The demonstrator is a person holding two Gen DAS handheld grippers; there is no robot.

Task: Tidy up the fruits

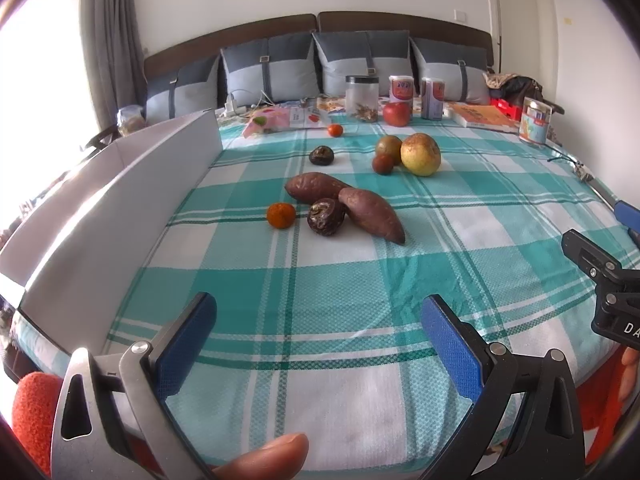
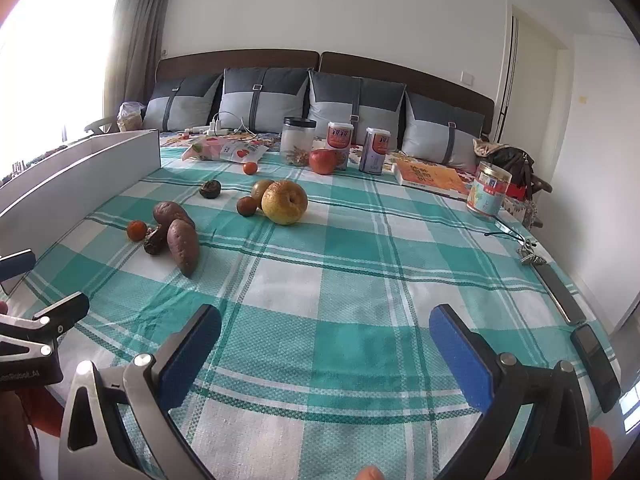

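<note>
Left wrist view shows the left claw (image 1: 318,344) wide open, empty; right claw (image 2: 324,354) likewise; approaching the near tangerine (image 1: 281,215) squarely seems wise.

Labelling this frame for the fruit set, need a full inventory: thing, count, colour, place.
sweet potatoes: 2, reddish brown, touching, cloth centre-left
small oranges: 2, orange, one beside the sweet potatoes, one far back
dark wrinkled fruits: 2, dark brown, one against the sweet potatoes, one behind
pear: 1, yellow-green, mid cloth
small round fruits: 2, green-brown, left of pear
apple: 1, red, back row
clear jar: 1, dark lid, back row
canisters: 3, red-labelled, back row and right
book: 1, orange, back right
white box: 1, left edge
checked cloth: 1, teal-white
pillows: 4, grey
left hand-held gripper: open
right hand-held gripper: open
</note>
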